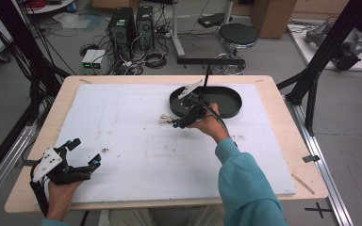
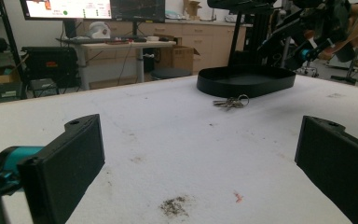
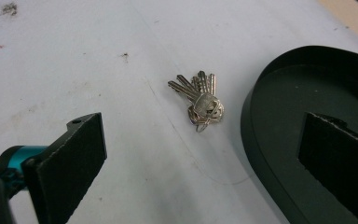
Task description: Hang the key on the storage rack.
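White tabletop point(image 3: 98, 56); black tray point(image 3: 279, 116) partly cropped beside keys point(image 3: 200, 100).

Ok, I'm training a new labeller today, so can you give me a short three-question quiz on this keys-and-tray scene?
1. True or false: the bunch of keys lies inside the black tray.
2. Which hand-held gripper hangs above the keys: A) left hand-held gripper B) right hand-held gripper?
3. Fill in: the jaws of both grippers stand ____.

Key
1. False: the keys lie on the white mat, just beside the tray.
2. B.
3. Open.
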Available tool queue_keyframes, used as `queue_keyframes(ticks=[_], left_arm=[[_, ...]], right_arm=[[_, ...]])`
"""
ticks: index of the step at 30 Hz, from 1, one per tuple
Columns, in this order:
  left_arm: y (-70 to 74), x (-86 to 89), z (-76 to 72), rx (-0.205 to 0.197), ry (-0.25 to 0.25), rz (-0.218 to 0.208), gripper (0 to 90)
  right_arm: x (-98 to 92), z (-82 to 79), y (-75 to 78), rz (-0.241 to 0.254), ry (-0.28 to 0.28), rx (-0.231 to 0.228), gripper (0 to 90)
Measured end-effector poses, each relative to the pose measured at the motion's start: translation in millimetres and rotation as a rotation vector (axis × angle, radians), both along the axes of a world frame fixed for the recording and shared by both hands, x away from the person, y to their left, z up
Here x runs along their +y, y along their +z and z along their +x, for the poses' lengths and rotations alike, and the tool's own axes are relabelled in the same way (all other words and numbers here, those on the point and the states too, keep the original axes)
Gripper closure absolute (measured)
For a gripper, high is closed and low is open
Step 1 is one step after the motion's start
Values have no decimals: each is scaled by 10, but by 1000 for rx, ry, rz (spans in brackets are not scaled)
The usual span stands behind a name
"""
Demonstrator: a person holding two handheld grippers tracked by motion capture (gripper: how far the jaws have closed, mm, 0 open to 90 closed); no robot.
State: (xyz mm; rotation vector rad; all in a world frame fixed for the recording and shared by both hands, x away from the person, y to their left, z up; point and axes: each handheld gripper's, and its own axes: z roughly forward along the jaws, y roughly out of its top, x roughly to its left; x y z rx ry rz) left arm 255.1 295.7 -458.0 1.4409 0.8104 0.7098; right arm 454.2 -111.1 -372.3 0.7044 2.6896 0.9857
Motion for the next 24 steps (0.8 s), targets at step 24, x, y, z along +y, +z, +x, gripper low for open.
queue_keyframes(ticks=[24], left_arm=[[-1,0,-2,-2,-1,0,17]], right_arm=[[318,147,-304,-97,-33,106,119]])
